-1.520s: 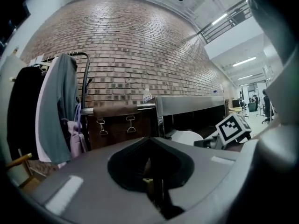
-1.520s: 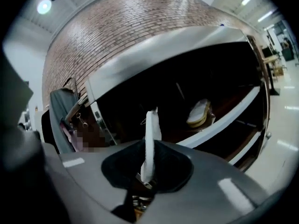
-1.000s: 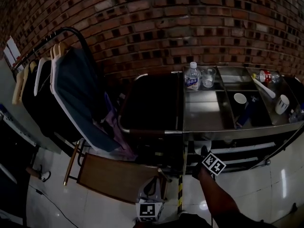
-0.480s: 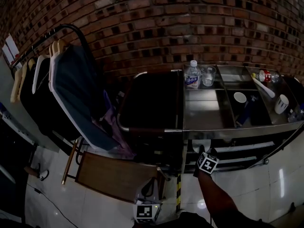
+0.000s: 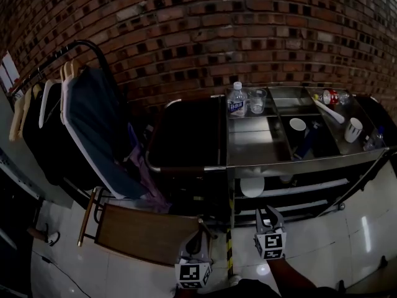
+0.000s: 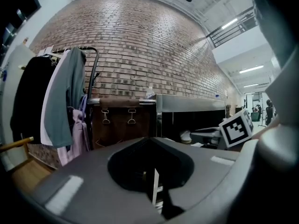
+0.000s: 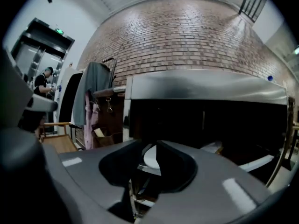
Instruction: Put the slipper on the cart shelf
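A white slipper (image 5: 252, 186) lies on the steel cart's (image 5: 260, 160) lower shelf, under the top tray. It shows as a pale patch (image 7: 150, 157) in the right gripper view and low inside the cart (image 6: 185, 136) in the left gripper view. My right gripper (image 5: 267, 212) hangs in front of that shelf, apart from the slipper; its jaws are closing with a narrow gap and nothing between them. My left gripper (image 5: 197, 239) hovers over the floor left of it, jaws together and holding nothing.
The cart's top tray carries a water bottle (image 5: 236, 100), a glass (image 5: 256, 100) and two white cups (image 5: 298, 125). A dark leather-sided trolley (image 5: 186, 135) adjoins the cart's left. A garment rack (image 5: 80, 123) and a low wooden frame (image 5: 149, 231) stand further left, against the brick wall.
My right gripper has pulled back from the cart shelf toward me and down, leaving the slipper on the shelf. The left gripper has barely moved.
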Demonstrator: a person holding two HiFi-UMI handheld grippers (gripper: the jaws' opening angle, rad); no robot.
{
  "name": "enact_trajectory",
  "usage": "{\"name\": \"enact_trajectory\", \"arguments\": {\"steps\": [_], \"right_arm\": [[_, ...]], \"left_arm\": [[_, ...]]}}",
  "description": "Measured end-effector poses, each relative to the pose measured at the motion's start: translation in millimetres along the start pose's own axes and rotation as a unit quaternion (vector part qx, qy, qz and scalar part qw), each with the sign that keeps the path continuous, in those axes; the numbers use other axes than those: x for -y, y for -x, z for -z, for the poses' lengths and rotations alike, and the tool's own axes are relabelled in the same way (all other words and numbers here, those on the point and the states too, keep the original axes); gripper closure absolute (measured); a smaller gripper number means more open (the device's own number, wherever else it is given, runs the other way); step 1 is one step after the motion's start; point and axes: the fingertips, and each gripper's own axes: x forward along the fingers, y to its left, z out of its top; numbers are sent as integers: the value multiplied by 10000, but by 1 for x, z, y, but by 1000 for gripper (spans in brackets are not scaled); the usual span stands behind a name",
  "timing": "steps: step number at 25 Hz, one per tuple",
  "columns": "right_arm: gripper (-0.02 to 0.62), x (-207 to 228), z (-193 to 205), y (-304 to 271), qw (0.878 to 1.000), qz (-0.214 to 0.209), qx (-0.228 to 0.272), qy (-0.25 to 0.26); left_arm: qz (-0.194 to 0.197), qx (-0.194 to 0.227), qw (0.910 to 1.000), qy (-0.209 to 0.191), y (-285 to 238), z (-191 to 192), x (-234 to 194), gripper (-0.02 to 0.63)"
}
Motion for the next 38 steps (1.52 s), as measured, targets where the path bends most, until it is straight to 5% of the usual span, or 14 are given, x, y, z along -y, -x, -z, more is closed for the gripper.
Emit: {"name": "enact_trajectory", "arguments": {"steps": [3,8,18,38], "right_arm": [[592,-6,-22,29,9997,-154,124,-158],[593,-29,-65,68,9972,-339,558,364],[594,-40,-81,97,9969,-86,763,157],[594,-47,-90,114,9933,-52,1096,354]], "left_arm": [[185,115,9998,36,-9,-5,13,592],[456,301,9985,-29,-12,-25,36,592],[917,628,9936,-183,-2,-65,69,592],[762,765,9936,-330,19,-74,68,592]]}}
